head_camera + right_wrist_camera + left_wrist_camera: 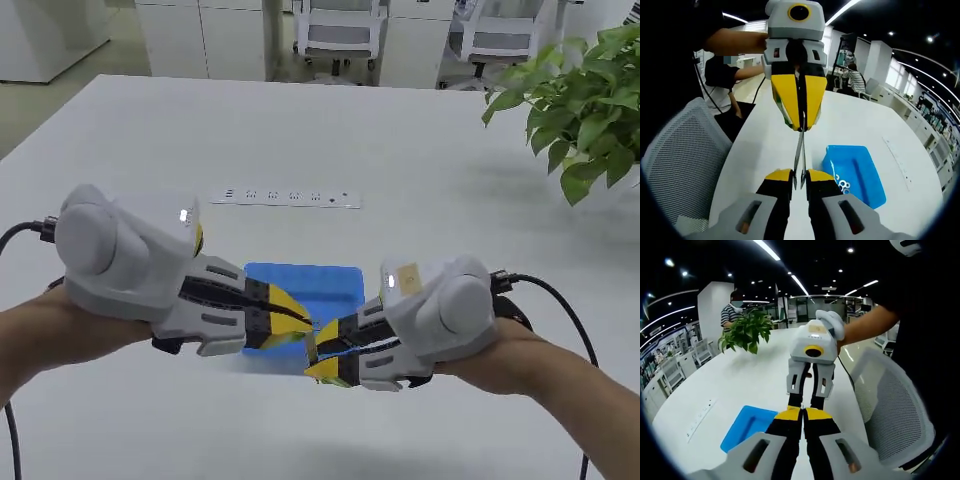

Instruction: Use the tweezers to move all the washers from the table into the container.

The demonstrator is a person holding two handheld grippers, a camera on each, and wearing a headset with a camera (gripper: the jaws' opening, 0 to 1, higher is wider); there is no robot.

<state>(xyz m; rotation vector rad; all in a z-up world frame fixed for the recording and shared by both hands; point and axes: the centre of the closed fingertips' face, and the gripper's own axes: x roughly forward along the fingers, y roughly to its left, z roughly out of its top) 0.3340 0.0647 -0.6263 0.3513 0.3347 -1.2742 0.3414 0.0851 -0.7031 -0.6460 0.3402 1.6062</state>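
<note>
Tweezers axis: in the right gripper view the tweezers [800, 150] run straight up the frame's middle, a thin metal line bridging the two grippers, with the split prongs at the lower end.
Left gripper [801, 125]: upper centre, its yellow jaws clamped together on the tweezers' upper end.
Right gripper [800, 182]: bottom centre, jaws narrow, pinching the prongs.
Container [860, 170]: blue tray on the white surface [300, 140], just right of the tweezers, with the washers [842, 186] lying inside at its near edge.
Head view: grippers meet tip to tip in the lower centre, over the tray's near rim.
Left gripper view: the right gripper faces head-on at centre, with the tray at lower left.
</note>
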